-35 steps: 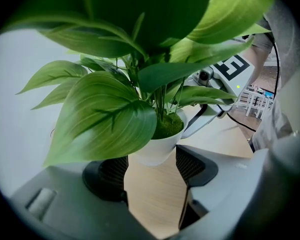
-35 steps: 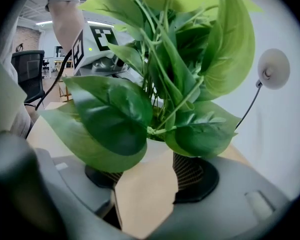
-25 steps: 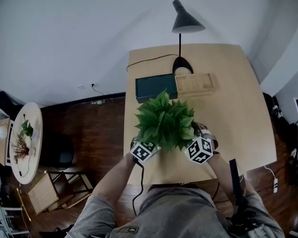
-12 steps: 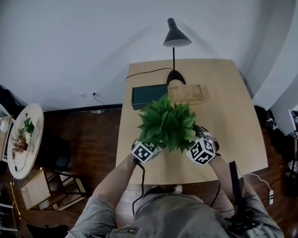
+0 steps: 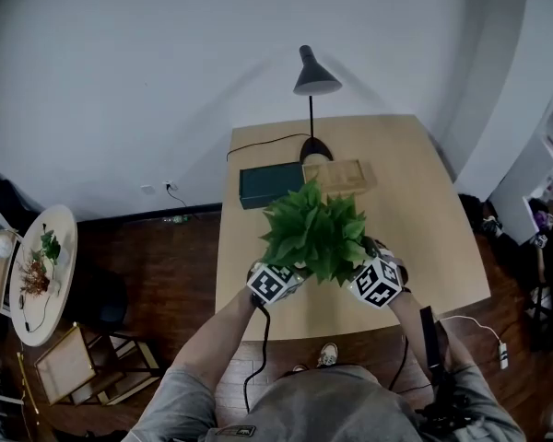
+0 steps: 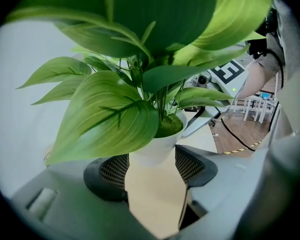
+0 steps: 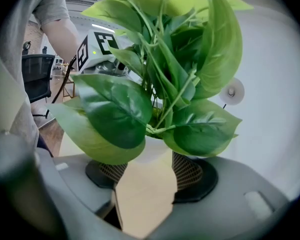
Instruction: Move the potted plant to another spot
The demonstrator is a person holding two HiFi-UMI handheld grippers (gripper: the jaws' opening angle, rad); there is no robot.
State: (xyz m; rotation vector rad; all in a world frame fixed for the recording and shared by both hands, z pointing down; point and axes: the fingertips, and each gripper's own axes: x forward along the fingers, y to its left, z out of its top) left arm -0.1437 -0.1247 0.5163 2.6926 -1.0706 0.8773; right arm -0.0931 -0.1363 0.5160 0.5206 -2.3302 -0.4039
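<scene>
Currently my left gripper (image 6: pixel 151 166) and right gripper (image 7: pixel 149 171) are both spread wide, each clamped on the small white pot (image 6: pixel 157 148) of the leafy green potted plant (image 5: pixel 315 231), over the near part of the light wooden table (image 5: pixel 424 219)

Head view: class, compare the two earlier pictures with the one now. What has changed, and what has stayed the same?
The person has drawn back from the table: a shoe now shows on the floor before its near edge. The potted plant came along, held over the table. Unchanged: left gripper and right gripper both stay clamped on it; lamp in place.
</scene>
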